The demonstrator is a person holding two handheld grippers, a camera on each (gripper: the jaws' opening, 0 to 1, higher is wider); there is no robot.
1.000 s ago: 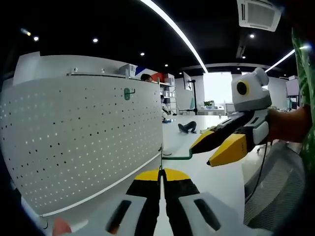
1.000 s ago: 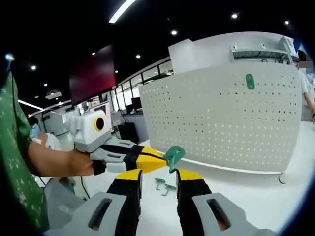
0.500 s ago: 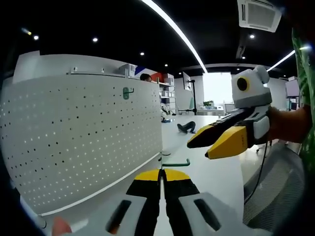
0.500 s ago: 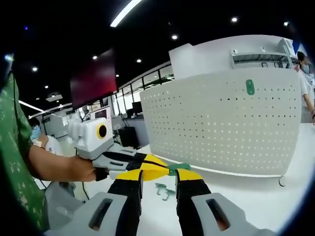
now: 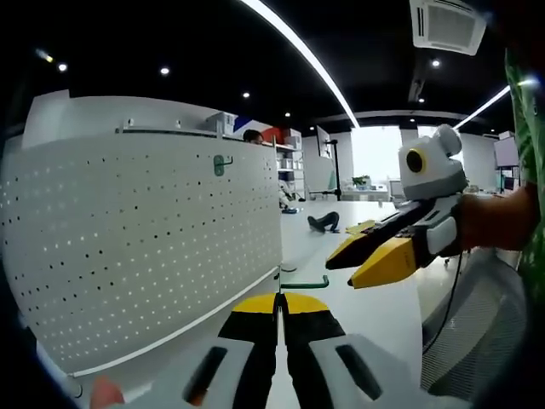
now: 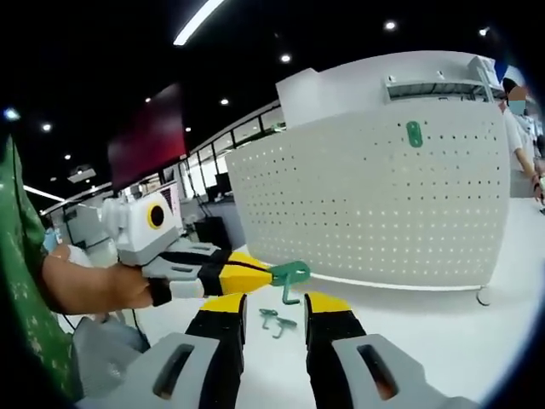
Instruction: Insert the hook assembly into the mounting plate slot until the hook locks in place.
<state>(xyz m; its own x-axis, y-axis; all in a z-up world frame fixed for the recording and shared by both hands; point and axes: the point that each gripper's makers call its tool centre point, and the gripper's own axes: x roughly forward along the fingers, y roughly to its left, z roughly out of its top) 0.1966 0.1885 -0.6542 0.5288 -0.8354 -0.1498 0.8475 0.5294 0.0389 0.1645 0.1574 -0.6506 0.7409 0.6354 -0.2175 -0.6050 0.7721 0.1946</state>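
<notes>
Your left gripper (image 5: 278, 300) has its yellow-tipped black jaws pressed together, and between them it pinches a small green metal hook (image 5: 305, 282), whose thin rod runs out to the right just above the tips in the left gripper view. In the right gripper view that same gripper (image 6: 255, 277) comes in from the left, held in a hand (image 6: 89, 286) at the end of a green patterned sleeve (image 6: 21, 290), with the hook's (image 6: 290, 274) flat green plate and bent end sticking out past its tips.

Your right gripper (image 6: 274, 302) has its jaws spread, with nothing between them. In the left gripper view it (image 5: 362, 260) hangs to the right of the hook, apart from it.

The white perforated metal mounting panel (image 5: 145, 247) stands upright on the white table (image 5: 366, 311), to the left of your left gripper. A second green hook (image 5: 222, 160) is already fixed near its top edge (image 6: 414, 134). More green hooks (image 6: 276, 320) lie loose on the table (image 6: 426, 341) between your right gripper's jaws, in front of the panel (image 6: 375, 204).
</notes>
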